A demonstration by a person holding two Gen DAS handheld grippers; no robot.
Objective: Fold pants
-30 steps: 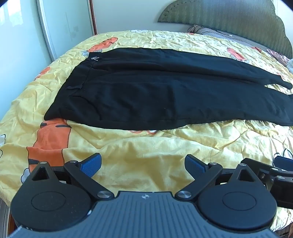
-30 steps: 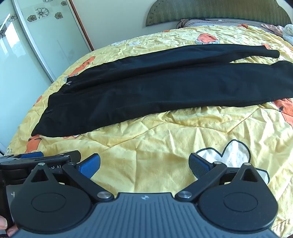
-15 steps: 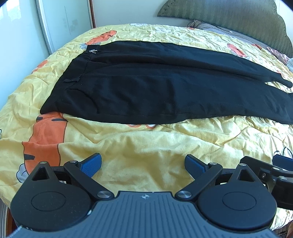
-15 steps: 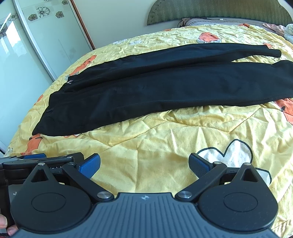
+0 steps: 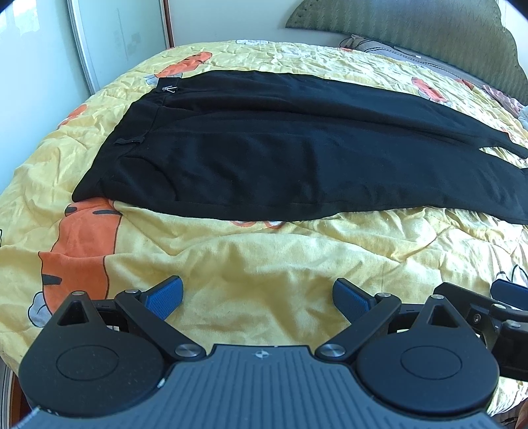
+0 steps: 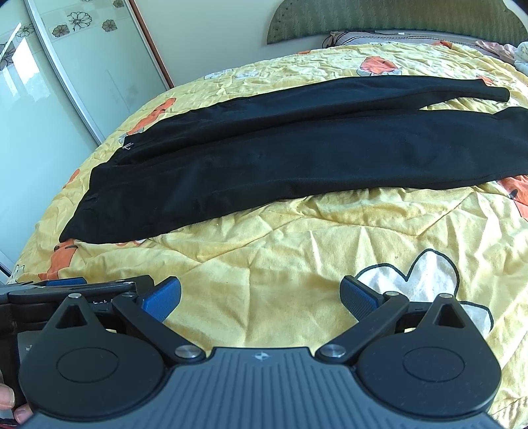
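Yellow quilted bed, green headboard, sliding wardrobe doors, daylight

we count one pair of black pants across the middle of the frame, with two legs running to the right. we count one yellow quilt under it and one green headboard at the upper right. we count two grippers: the left gripper and the right gripper at the bottom, each with two blue fingertips. we count one sliding door at the upper left.
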